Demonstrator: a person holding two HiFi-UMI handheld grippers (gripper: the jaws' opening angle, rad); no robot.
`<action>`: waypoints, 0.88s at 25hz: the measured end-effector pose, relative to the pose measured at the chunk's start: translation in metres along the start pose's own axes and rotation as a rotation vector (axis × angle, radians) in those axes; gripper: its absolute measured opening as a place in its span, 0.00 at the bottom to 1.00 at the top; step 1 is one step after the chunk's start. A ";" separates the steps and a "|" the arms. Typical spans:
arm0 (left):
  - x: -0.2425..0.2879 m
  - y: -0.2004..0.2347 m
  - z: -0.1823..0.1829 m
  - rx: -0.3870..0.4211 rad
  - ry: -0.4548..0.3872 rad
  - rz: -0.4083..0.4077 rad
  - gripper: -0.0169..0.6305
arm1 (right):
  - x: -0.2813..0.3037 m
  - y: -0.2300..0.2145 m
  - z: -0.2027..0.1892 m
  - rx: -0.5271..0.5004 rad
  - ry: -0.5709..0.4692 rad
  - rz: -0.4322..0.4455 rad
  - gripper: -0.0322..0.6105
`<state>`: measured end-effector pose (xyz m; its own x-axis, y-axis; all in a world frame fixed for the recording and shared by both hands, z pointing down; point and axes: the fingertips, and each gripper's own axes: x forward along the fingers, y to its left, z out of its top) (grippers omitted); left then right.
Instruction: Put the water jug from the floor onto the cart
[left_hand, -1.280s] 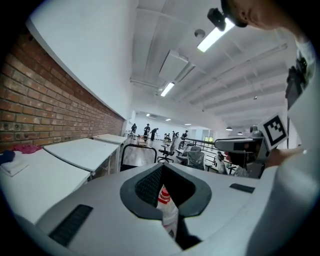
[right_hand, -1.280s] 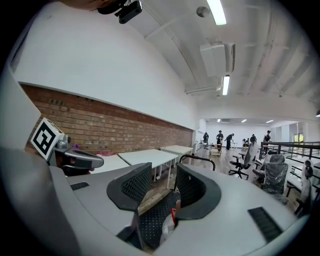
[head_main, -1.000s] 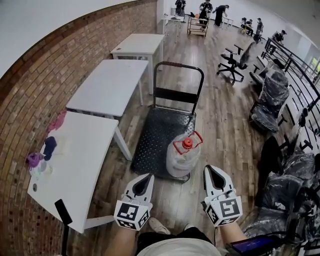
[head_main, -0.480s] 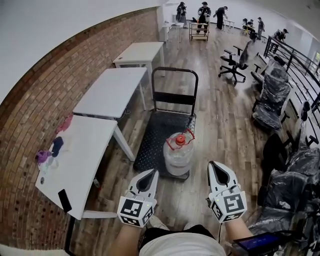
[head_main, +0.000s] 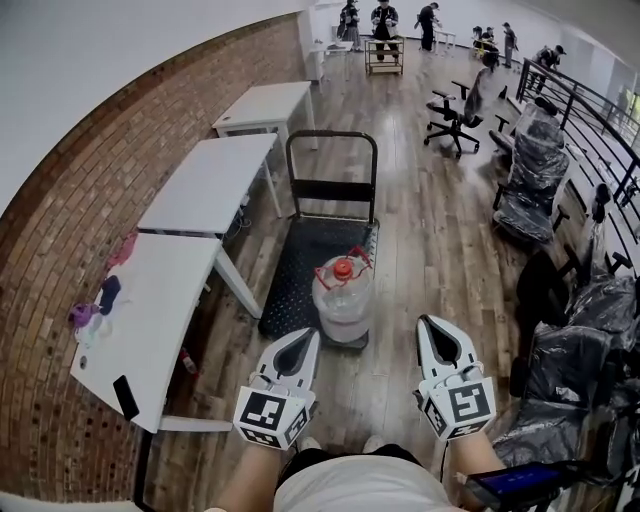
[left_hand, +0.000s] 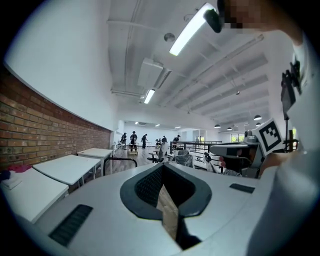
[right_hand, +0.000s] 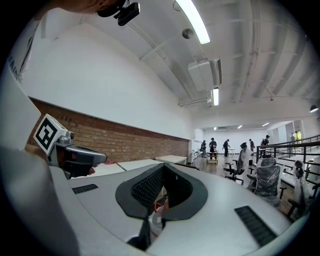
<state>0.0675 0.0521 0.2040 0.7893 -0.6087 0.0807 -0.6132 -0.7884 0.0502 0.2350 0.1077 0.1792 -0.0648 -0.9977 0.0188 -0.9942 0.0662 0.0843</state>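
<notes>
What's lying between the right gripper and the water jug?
Only bare wooden floor, as the head view shows. The right gripper and the jug stand apart.

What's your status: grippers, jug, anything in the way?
Left gripper and right gripper shut, empty. Water jug upright on near end of cart, untouched. Nothing between it and the grippers.

White tables (head_main: 205, 185) line a brick wall (head_main: 60, 250) (wood plank floor (head_main: 440, 260)).
</notes>
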 end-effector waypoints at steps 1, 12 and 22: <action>0.000 0.002 0.002 0.008 -0.001 -0.002 0.02 | 0.000 -0.002 0.000 0.006 0.001 -0.011 0.05; -0.022 0.049 0.013 -0.007 -0.031 0.016 0.02 | 0.024 0.028 0.004 -0.011 0.030 -0.030 0.05; -0.033 0.070 0.012 -0.016 -0.042 0.009 0.02 | 0.031 0.047 0.013 -0.037 0.011 -0.053 0.05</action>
<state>-0.0005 0.0160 0.1929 0.7839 -0.6196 0.0393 -0.6208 -0.7813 0.0654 0.1855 0.0798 0.1709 -0.0110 -0.9996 0.0248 -0.9924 0.0140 0.1224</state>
